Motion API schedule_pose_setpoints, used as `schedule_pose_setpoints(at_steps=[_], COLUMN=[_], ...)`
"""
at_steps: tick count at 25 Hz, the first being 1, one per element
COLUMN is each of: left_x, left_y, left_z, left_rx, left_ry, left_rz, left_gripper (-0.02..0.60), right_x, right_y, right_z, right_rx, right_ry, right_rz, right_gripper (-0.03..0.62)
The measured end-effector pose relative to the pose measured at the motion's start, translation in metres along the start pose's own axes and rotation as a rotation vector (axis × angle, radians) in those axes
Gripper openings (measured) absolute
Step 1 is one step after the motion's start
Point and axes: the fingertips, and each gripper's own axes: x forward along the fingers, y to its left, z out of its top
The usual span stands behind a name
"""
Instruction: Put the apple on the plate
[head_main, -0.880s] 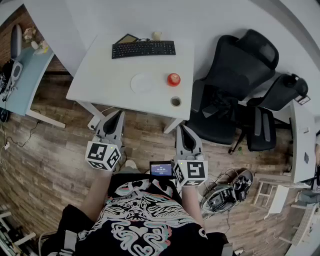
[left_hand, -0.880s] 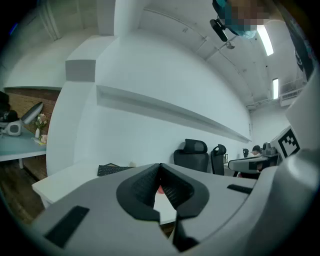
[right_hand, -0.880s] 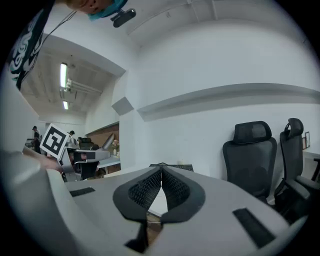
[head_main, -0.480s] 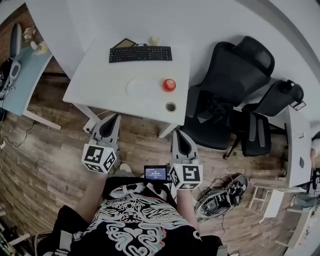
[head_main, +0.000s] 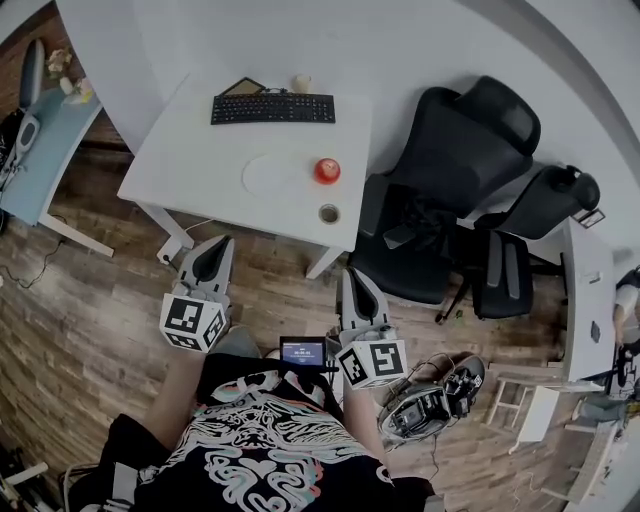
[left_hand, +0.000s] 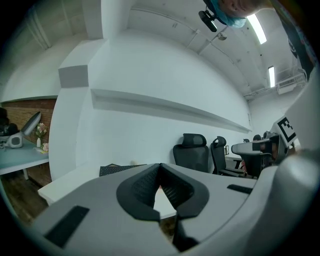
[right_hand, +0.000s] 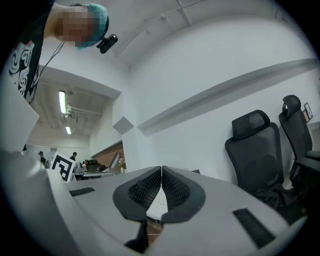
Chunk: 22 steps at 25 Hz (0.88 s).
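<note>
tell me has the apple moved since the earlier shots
No. The apple sits just right of the plate and behind the tape roll as before; only the head view shifted.

The person holds the left gripper (head_main: 212, 246) and the right gripper (head_main: 354, 276) out in front of the body, side by side and well apart, and both point forward, about level. The jaws of each one are closed tight, tip to tip, with nothing between them. The left cube (head_main: 193, 322) and the right cube (head_main: 375, 363) sit at the back ends, close to the chest, and the bare left arm (head_main: 183, 385) reaches out to its gripper.
</note>
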Motion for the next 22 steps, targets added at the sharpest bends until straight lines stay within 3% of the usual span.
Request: schedule_pose_setpoints(at_steps=[6,10,14,22], left_x=[0.009,0.026,0.059,0.152], left_y=[-0.001,0.004,0.017,0.061], left_z=[0.006,0.006,0.004,0.018], left_rx=[0.008,0.027,0.025,0.067], left_ry=[-0.006,-0.004,-0.005,-0.021], left_rz=[0.007,-0.002,-0.019,-0.048], left_gripper=[0.014,0.014,0.014,0.014], right_x=[0.003,0.016,0.039,0.124], right_y=[-0.013,-0.022,-0.036,-0.077], right_z=[-0.011,-0.012,-0.007,-0.002], right_rx=[-0.104,-0.078,0.034,-0.031], right_ry=[0.080,0.069,0.010,0.046], right_rz=[-0.056,-0.055,-0.038,-0.097], right_gripper=[0.031,0.031,0.031,0.031])
